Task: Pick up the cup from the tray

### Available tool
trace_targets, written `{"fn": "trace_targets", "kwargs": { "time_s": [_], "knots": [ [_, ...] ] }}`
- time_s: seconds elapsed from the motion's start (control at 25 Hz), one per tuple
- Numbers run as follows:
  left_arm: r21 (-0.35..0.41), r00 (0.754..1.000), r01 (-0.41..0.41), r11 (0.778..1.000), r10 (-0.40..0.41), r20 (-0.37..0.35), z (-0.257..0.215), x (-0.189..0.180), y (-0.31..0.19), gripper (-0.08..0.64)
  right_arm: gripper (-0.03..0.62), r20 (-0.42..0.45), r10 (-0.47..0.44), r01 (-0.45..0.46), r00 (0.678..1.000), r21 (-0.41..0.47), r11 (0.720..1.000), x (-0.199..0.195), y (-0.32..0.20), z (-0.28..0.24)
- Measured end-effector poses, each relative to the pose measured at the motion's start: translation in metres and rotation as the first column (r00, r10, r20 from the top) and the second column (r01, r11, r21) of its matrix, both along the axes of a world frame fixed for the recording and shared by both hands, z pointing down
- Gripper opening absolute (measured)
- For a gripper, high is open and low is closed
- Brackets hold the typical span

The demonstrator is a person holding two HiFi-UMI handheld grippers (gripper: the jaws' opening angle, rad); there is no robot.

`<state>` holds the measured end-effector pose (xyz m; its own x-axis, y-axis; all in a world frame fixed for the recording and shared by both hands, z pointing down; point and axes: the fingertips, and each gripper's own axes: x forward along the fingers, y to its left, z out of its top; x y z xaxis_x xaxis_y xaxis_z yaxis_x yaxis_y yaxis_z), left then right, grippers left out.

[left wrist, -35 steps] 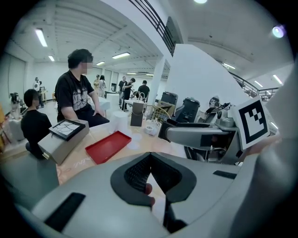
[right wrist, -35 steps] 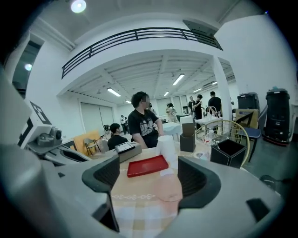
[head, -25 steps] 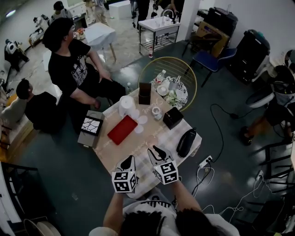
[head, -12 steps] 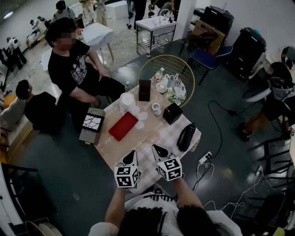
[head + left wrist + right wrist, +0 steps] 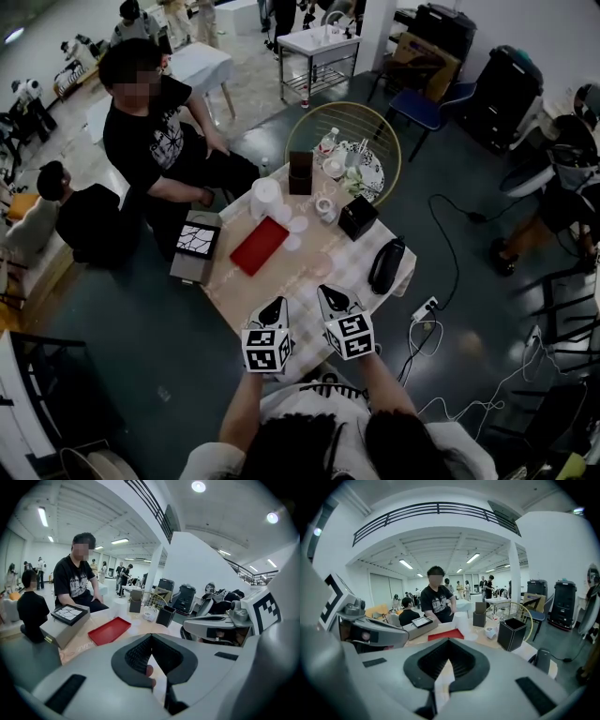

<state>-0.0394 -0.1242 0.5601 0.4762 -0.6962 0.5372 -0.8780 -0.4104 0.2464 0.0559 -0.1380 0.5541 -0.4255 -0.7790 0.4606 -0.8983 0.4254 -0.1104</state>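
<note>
The red tray lies flat in the middle of the table, and I see no cup standing on it. Two pale small cups stand just right of it, and a tall white cup stack stands behind it. My left gripper and right gripper hover side by side over the near table edge, well short of the tray. Both are shut with nothing between the jaws. The tray lies ahead of the left gripper. From the right gripper the tray lies straight ahead.
A grey box with a tablet sits left of the tray. A black box, a brown box, a white mug and a black pouch stand to the right and rear. A seated person is at the table's far left.
The head view has shifted slightly, so the table sits a little further right in the picture. Both grippers stay together over the near edge, apart from the tray.
</note>
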Motion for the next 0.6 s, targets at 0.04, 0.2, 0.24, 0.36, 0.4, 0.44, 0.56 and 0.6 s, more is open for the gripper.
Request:
{"fn": "trace_targets", "kwargs": {
  "time_s": [0.04, 0.2, 0.24, 0.36, 0.4, 0.44, 0.56, 0.6],
  "knots": [
    [0.0, 1.0, -0.002, 1.0, 0.002, -0.003, -0.001, -0.001, 0.001, 0.006, 0.006, 0.016, 0.0, 0.0, 1.0, -0.002, 1.0, -0.001, 0.001, 0.0],
    [0.002, 1.0, -0.012, 1.0, 0.012, -0.001, 0.0, 0.0, 0.006, 0.006, 0.006, 0.03, 0.017, -0.016, 0.999, -0.006, 1.0, -0.002, 0.003, -0.001],
    [0.0, 1.0, -0.01, 1.0, 0.01, -0.004, 0.0, 0.0, 0.007, 0.006, 0.006, 0.025, 0.02, -0.02, 0.999, -0.007, 1.0, -0.002, 0.004, -0.001],
    [0.003, 1.0, -0.008, 1.0, 0.008, -0.011, -0.001, 0.001, 0.01, 0.006, 0.006, 0.03, 0.03, -0.03, 0.999, -0.005, 1.0, -0.004, 0.004, -0.003],
    [0.004, 1.0, -0.01, 1.0, 0.01, -0.012, -0.002, 0.002, 0.012, 0.006, 0.006, 0.028, 0.028, -0.028, 0.999, -0.003, 1.0, -0.005, 0.005, -0.003],
    [0.005, 1.0, -0.011, 1.0, 0.011, -0.014, -0.003, 0.003, 0.014, 0.006, 0.006, 0.024, 0.025, -0.024, 0.999, -0.002, 1.0, -0.006, 0.007, -0.004],
    [0.011, 1.0, -0.01, 1.0, 0.011, -0.019, -0.007, 0.003, 0.018, 0.006, 0.006, 0.017, 0.017, -0.017, 1.0, 0.002, 1.0, -0.009, 0.011, -0.006],
    [0.013, 1.0, -0.009, 1.0, 0.009, -0.02, -0.008, 0.003, 0.019, 0.006, 0.006, 0.016, 0.016, -0.016, 1.0, 0.003, 1.0, -0.009, 0.012, -0.007]
  ]
}}
